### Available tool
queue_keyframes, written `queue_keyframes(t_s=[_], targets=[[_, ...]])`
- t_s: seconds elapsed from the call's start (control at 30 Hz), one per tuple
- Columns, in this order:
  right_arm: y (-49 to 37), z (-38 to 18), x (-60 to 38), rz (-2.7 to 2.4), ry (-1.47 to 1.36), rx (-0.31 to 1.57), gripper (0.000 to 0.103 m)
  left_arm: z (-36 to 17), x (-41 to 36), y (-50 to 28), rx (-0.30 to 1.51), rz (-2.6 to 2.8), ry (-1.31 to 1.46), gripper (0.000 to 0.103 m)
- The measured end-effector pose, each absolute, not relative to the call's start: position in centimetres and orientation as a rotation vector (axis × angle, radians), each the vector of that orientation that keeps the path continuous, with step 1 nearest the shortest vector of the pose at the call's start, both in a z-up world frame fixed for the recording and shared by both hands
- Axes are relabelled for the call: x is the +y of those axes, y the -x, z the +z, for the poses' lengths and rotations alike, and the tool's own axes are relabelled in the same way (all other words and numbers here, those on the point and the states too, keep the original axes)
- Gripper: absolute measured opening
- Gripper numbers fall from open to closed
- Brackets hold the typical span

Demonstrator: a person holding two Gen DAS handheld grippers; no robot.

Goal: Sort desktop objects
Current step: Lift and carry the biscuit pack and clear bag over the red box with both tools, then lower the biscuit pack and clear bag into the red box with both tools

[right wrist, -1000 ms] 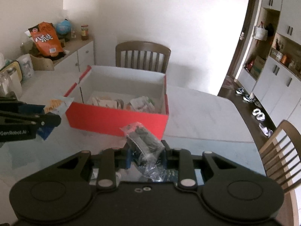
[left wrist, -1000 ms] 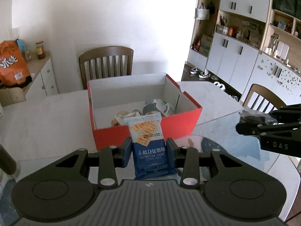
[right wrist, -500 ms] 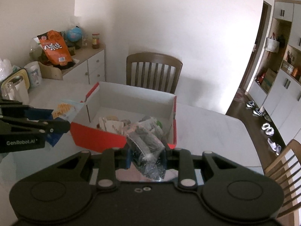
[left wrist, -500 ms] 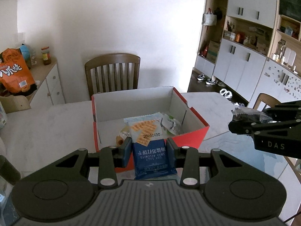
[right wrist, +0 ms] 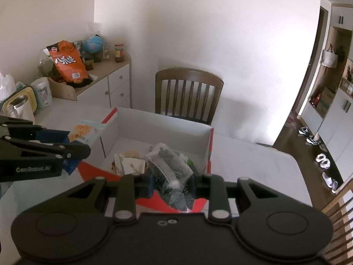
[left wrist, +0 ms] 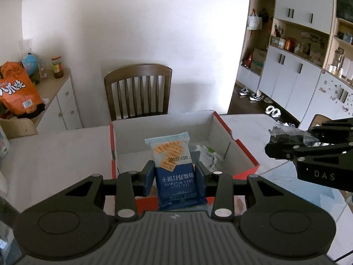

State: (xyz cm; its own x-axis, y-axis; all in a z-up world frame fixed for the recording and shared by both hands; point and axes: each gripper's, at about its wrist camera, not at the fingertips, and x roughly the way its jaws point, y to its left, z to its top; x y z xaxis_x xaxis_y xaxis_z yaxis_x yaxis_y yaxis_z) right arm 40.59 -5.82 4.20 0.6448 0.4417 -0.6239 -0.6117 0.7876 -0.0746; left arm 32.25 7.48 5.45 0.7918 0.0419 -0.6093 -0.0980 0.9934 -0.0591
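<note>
While the left gripper (left wrist: 174, 174) clamps a blue-and-white soda biscuit packet (left wrist: 174, 165) at centre frame, over the red cardboard box with white inside (left wrist: 247, 156), right gripper (right wrist: 171, 180) pinching a clear plastic bag of dark bits (right wrist: 172, 170), lower centre above that box.

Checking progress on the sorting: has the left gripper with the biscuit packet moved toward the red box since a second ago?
Yes. The left gripper, shut on the biscuit packet, has moved forward: the packet now overlaps the red box interior instead of its front wall.
</note>
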Motion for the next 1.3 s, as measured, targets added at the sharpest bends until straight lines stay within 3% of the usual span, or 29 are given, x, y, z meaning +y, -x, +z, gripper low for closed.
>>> queue_keyframes(t_s=[1.3], targets=[[-49.8,-2.0,0.2,0.67,0.272,0.754,0.028,-0.4,12.8,-44.8,0.867,0.098,0.094,0.038]])
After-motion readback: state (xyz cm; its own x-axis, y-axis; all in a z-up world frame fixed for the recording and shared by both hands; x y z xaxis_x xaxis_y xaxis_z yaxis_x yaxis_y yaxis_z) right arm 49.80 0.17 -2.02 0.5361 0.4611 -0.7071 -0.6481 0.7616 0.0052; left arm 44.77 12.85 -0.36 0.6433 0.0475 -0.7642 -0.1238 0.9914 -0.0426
